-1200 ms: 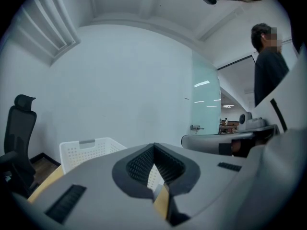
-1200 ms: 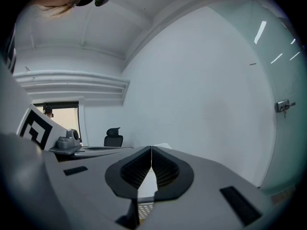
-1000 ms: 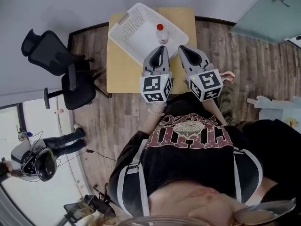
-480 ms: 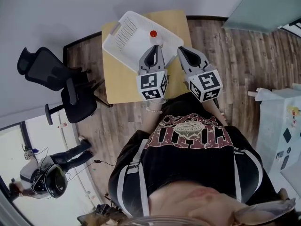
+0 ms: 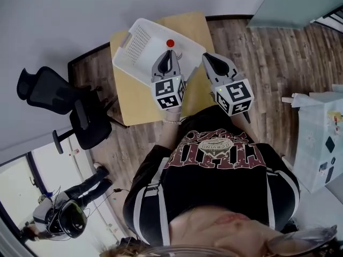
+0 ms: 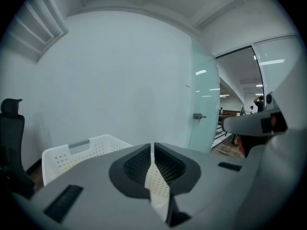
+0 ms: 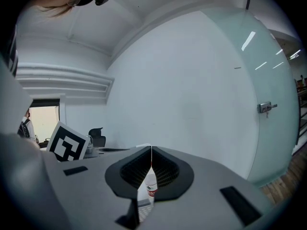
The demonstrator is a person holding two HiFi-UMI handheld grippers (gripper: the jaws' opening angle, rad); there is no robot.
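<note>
The desk (image 5: 134,92) carries a white basket (image 5: 140,39) skewed across its far half, its walls fencing in what stands inside. The 2 tools hover above its near rim, touching nothing. The left tool (image 5: 170,53) and right tool (image 5: 206,57) are each clenched empty, noses towards the 1 red-capped bottle (image 5: 170,43) upright in the basket.

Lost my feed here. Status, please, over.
Both shut, empty: left gripper, right gripper, above table. In white basket: red-capped bottle, upright, untouched. Nearest it: left gripper.
</note>
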